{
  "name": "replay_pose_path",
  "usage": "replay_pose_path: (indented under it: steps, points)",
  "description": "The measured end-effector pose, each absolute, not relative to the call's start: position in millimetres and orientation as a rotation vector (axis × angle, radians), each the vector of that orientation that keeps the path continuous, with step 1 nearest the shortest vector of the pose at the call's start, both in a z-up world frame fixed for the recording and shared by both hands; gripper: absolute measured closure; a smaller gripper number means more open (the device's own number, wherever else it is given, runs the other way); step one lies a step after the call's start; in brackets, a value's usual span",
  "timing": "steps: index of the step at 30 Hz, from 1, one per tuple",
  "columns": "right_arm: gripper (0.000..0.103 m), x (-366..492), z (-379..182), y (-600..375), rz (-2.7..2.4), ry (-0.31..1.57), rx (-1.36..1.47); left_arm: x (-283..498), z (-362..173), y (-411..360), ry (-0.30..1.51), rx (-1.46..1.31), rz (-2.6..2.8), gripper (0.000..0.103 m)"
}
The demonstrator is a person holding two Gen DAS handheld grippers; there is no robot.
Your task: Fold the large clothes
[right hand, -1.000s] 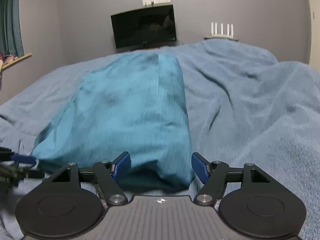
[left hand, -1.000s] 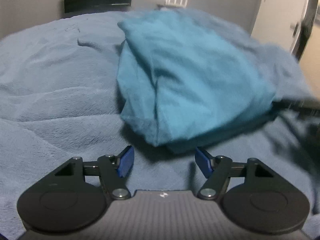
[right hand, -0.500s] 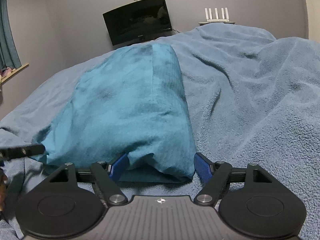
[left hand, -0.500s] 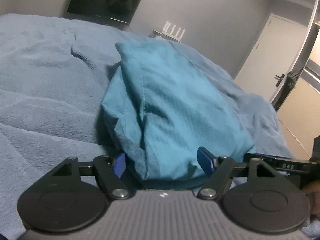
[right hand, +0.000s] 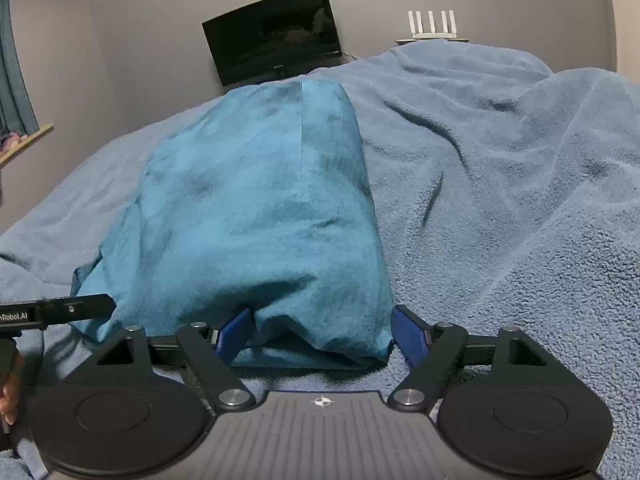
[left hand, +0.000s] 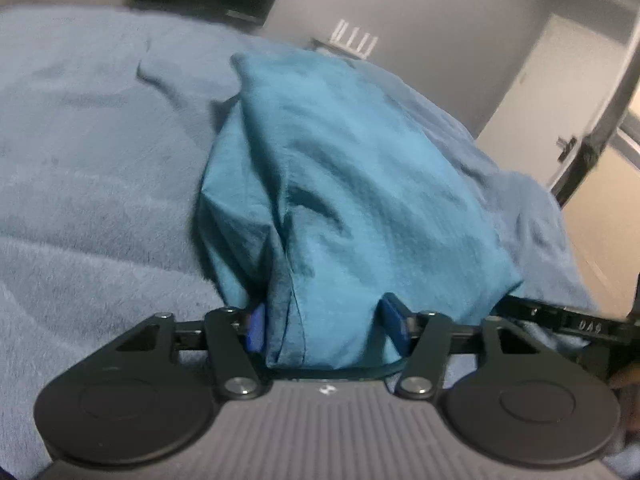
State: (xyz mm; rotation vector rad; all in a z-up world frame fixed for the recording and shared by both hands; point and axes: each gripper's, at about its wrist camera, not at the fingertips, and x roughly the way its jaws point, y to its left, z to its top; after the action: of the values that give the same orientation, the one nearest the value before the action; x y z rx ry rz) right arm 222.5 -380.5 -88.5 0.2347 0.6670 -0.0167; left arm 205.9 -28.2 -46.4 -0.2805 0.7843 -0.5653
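Note:
A teal garment (left hand: 344, 184), folded into a long strip, lies on a blue fleece blanket (left hand: 88, 168). It also shows in the right wrist view (right hand: 256, 216). My left gripper (left hand: 326, 326) is open, its blue pads straddling the near left corner of the garment's end. My right gripper (right hand: 320, 334) is open, its pads on either side of the near right corner. The cloth edge sits between both pairs of jaws, not pinched. The right gripper's finger (left hand: 560, 318) shows at the right of the left view, the left gripper's finger (right hand: 60, 310) at the left of the right view.
The blanket (right hand: 500, 184) covers a bed and is rumpled to the right. A dark TV (right hand: 276, 40) and a white router (right hand: 432, 24) stand at the grey back wall. A door (left hand: 560, 92) is at the far right, a curtain (right hand: 12, 80) at the left.
Both grippers have moved forward and down to the garment's near end, so the cloth edge now lies between their open jaws. The left gripper's jaws have narrowed a little.

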Motion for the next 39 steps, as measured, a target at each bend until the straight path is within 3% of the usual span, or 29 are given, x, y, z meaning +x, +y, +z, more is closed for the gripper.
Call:
replay_pose_path:
  steps: [3,7,8,9,12,15,24,31,39]
  points:
    - [0.022,222,-88,-386,-0.015,0.658,0.264,211,-54,-25,0.848,-0.350,-0.591,0.026]
    - [0.017,228,-93,-391,-0.020,0.673,0.295,214,-61,-30,0.881,-0.363,-0.611,0.025]
    - [0.017,230,-94,-392,-0.018,0.676,0.300,215,-61,-31,0.882,-0.362,-0.609,0.028]
    - [0.017,232,-97,-392,-0.012,0.683,0.309,216,-61,-31,0.884,-0.362,-0.605,0.043]
    - [0.019,237,-101,-392,0.011,0.700,0.324,220,-60,-19,0.880,-0.423,-0.586,0.069]
    - [0.022,238,-101,-386,0.069,0.698,0.358,224,-48,4,0.838,-0.510,-0.581,0.082]
    - [0.028,233,-84,-385,0.102,0.614,0.361,218,-39,-7,0.862,-0.354,-0.618,0.082]
    - [0.026,219,-44,-368,0.058,0.378,0.153,220,-44,-33,0.894,-0.286,-0.670,0.082]
    - [0.033,266,-65,-329,0.109,0.496,-0.071,230,-49,-50,0.920,-0.241,-0.704,0.082]
